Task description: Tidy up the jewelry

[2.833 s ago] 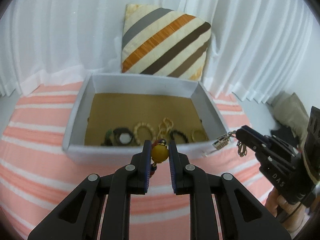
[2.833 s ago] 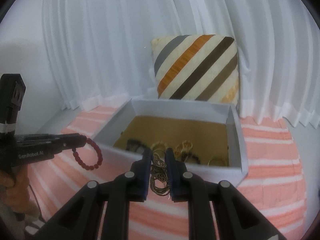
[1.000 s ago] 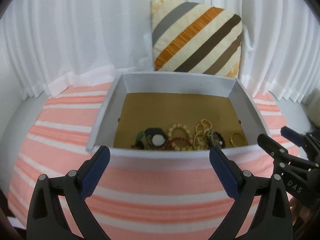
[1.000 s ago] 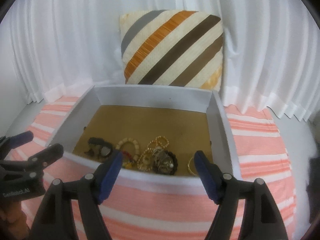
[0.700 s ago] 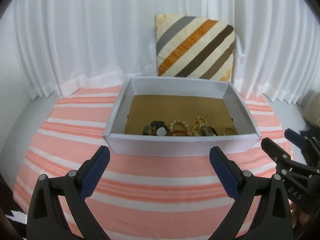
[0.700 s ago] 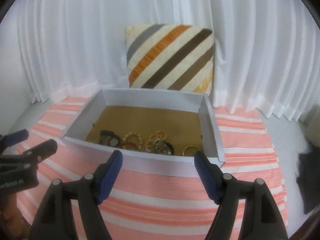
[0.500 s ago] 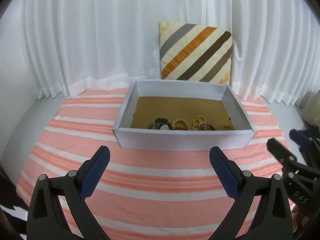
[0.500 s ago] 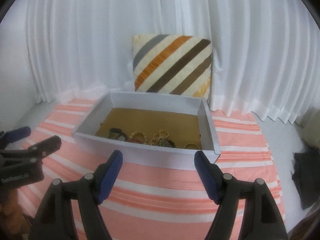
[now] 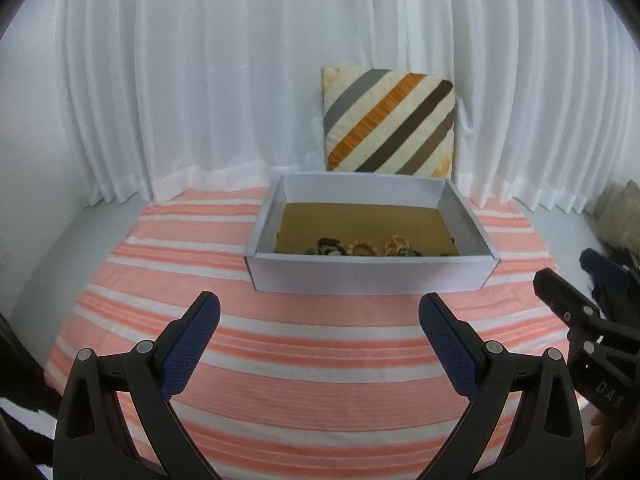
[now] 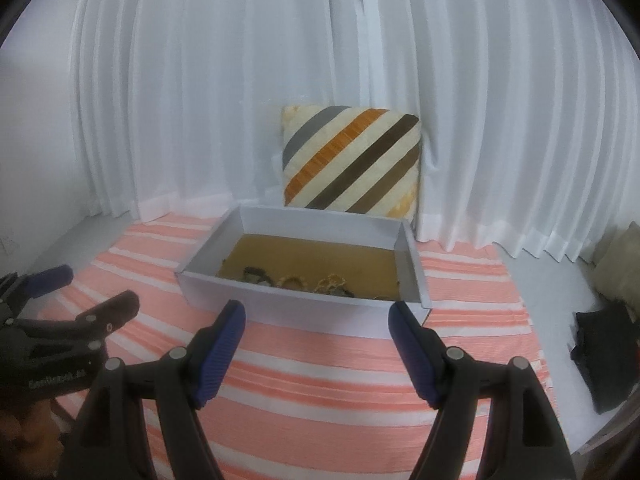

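A white box point(image 9: 368, 276) with a brown floor stands on a pink and white striped cloth point(image 9: 280, 344). Several bracelets and necklaces point(image 9: 360, 247) lie along its near wall; they also show in the right wrist view point(image 10: 296, 280) inside the box point(image 10: 300, 304). My left gripper point(image 9: 318, 320) is open and empty, held back from the box over the cloth. My right gripper point(image 10: 316, 320) is open and empty too, also back from the box. Each gripper shows at the edge of the other's view, the right one point(image 9: 568, 280) and the left one point(image 10: 96, 292).
A striped cushion point(image 9: 388, 120) leans on white curtains point(image 9: 200, 80) behind the box. The cloth point(image 10: 320, 380) lies on a grey floor. Dark fabric point(image 10: 600, 356) lies on the floor at the right, with a beige item point(image 9: 620, 216) beyond it.
Both grippers let go of their jewelry into the box, opened wide, and have drawn back and up, so the box now looks smaller and farther away.
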A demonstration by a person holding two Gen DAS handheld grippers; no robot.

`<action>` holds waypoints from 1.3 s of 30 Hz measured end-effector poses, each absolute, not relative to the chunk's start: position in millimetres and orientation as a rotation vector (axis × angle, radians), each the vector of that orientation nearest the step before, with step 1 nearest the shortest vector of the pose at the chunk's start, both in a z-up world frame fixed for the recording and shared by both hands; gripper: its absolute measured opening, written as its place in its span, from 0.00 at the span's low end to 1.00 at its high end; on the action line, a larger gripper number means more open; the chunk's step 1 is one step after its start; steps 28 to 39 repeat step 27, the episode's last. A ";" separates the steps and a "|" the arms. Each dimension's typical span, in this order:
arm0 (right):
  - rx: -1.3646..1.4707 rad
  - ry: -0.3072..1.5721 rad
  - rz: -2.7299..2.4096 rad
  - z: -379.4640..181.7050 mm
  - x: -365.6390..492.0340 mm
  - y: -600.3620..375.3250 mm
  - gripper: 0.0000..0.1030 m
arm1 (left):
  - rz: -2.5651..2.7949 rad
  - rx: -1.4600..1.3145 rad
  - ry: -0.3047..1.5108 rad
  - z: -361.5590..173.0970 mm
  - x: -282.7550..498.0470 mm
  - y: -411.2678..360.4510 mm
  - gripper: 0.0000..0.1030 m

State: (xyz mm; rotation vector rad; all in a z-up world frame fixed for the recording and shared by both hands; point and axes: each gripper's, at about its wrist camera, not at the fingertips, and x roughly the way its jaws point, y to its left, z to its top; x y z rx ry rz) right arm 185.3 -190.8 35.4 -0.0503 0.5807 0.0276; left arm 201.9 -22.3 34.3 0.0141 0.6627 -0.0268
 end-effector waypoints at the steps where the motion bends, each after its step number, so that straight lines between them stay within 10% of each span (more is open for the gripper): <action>1: -0.051 0.580 0.029 36.4 184.3 -190.3 0.74 | -0.023 0.014 0.659 35.4 201.1 -21.7 0.97; 39: -0.064 0.583 0.026 37.9 182.4 -190.2 0.74 | -0.023 0.000 0.686 28.3 208.8 -15.3 0.99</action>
